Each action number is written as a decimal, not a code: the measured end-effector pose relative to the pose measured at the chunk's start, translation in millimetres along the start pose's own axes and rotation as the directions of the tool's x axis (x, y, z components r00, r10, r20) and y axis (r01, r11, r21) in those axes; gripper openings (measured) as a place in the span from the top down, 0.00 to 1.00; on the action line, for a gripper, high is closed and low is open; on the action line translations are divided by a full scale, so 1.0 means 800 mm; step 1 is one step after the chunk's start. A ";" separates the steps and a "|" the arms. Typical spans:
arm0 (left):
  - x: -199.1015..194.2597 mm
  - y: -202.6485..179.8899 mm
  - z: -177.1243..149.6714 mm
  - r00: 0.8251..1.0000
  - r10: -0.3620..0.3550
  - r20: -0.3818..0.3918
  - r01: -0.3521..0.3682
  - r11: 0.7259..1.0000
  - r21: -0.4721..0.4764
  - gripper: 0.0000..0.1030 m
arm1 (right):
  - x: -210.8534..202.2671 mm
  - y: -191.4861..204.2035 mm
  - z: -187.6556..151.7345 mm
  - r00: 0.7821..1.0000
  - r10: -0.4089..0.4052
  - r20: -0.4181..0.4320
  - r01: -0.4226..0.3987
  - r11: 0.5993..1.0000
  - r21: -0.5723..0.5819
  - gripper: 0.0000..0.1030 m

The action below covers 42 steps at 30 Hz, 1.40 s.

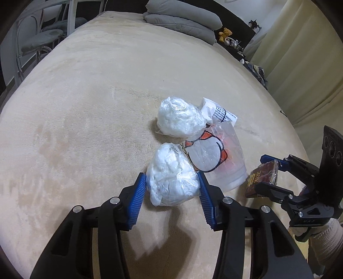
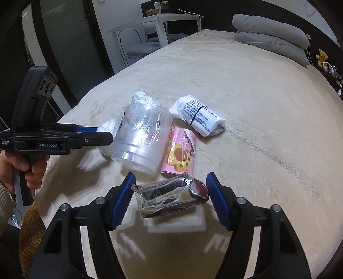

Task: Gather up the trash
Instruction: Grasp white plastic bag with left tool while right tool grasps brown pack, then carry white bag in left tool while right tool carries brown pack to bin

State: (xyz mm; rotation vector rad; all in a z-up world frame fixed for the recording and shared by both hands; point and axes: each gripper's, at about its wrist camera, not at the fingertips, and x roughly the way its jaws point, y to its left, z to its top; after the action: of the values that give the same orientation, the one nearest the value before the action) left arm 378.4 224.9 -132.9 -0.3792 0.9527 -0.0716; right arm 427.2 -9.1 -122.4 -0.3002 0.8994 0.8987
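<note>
The bed (image 1: 85,96) is showing a plain cream-beige blanket, with grey pillows (image 1: 182,19) and a small yellow-orange teddy bear (image 1: 225,34) at its far end. Both tools, left (image 1: 171,178) and right (image 2: 171,178), are wearing ribbed blue pads on black arms. The two plastic bundles (image 1: 171,178) are looking milky white, the clear cup (image 1: 216,156) is carrying an orange, white and black cartoon print, the pink packet (image 2: 180,154) is displaying a yellow paw pattern, the white wrapper (image 2: 199,120) is bearing black print, and the crushed pack (image 2: 171,196) is glinting dark red and silver.
</note>
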 end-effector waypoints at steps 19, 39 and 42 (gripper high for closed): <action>-0.128 -0.111 -0.099 0.978 0.157 0.135 -0.175 0.976 0.132 0.55 | -0.132 0.035 -0.069 0.995 -0.022 0.097 0.019 0.999 0.030 0.34; -0.269 -0.244 -0.201 0.944 0.140 0.299 -0.218 0.945 0.245 0.55 | -0.295 0.117 -0.158 0.965 -0.024 0.260 0.038 0.998 -0.047 0.34; -0.284 -0.256 -0.215 0.939 0.135 0.317 -0.221 0.942 0.254 0.55 | -0.312 0.128 -0.168 0.960 -0.021 0.279 0.039 0.998 -0.056 0.34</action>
State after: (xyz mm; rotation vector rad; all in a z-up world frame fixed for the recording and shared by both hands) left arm 128.9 36.0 26.7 -0.0296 0.6635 0.0154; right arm 198.4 -160.0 3.3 -0.2321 0.6059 0.9156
